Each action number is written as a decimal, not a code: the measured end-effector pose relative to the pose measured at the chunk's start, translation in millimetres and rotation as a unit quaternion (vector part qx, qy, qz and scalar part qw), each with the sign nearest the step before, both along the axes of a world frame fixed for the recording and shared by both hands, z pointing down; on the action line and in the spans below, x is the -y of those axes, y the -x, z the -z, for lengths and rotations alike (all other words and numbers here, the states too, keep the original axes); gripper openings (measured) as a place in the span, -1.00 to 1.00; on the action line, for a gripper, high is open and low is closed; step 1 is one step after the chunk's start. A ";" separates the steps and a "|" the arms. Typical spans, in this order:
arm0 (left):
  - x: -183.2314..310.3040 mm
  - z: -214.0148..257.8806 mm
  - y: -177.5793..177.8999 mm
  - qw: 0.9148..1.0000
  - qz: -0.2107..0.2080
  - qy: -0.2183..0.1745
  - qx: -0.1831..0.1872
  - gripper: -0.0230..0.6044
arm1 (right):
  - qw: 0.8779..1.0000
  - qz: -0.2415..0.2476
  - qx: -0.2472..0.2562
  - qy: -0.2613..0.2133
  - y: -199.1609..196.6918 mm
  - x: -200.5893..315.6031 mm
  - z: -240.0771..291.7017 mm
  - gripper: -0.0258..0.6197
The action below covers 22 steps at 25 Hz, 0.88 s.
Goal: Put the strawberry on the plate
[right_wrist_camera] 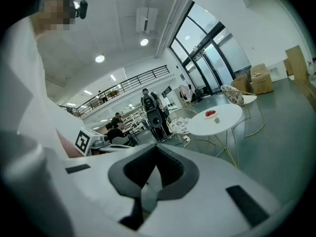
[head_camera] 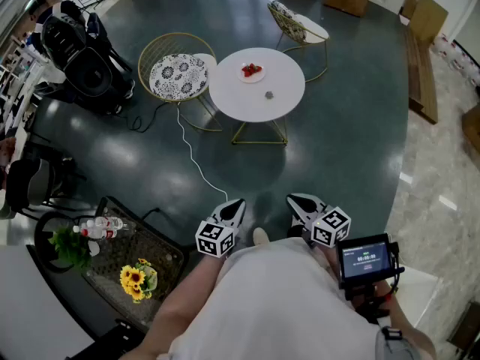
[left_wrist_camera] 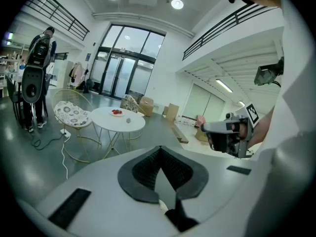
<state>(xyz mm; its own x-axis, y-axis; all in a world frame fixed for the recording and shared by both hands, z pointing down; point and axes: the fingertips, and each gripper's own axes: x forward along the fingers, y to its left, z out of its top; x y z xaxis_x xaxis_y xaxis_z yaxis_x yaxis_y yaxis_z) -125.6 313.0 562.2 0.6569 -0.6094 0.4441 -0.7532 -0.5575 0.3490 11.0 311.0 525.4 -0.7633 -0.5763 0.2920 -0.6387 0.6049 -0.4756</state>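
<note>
Head view: left gripper [head_camera: 232, 208] and right gripper [head_camera: 301, 201] are held close to the body, well apart from the white table [head_camera: 279, 105]. Red strawberries [head_camera: 252, 70] sit on the plate [head_camera: 243, 77].
Left gripper view: jaws together, nothing between.
Right gripper view: jaws closed too, empty.
The fruit is likely light, soft and easily bruised, so pinch gently across its widest part.

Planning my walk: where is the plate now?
In the head view, the plate sits on the round white table, near its far edge, right of the patterned chair cushion.
</note>
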 end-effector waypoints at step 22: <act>15.8 21.5 39.6 0.998 0.003 -0.057 -0.015 -0.91 | 0.999 0.007 -0.020 -0.048 44.2 11.4 17.7 -0.90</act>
<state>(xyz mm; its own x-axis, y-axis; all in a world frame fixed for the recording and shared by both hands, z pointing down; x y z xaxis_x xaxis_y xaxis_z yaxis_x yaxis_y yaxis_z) -165.1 297.2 540.8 0.6642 -0.6597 0.3516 -0.7475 -0.5899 0.3053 -33.2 299.6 507.7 -0.7606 -0.5922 0.2660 -0.6467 0.6554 -0.3902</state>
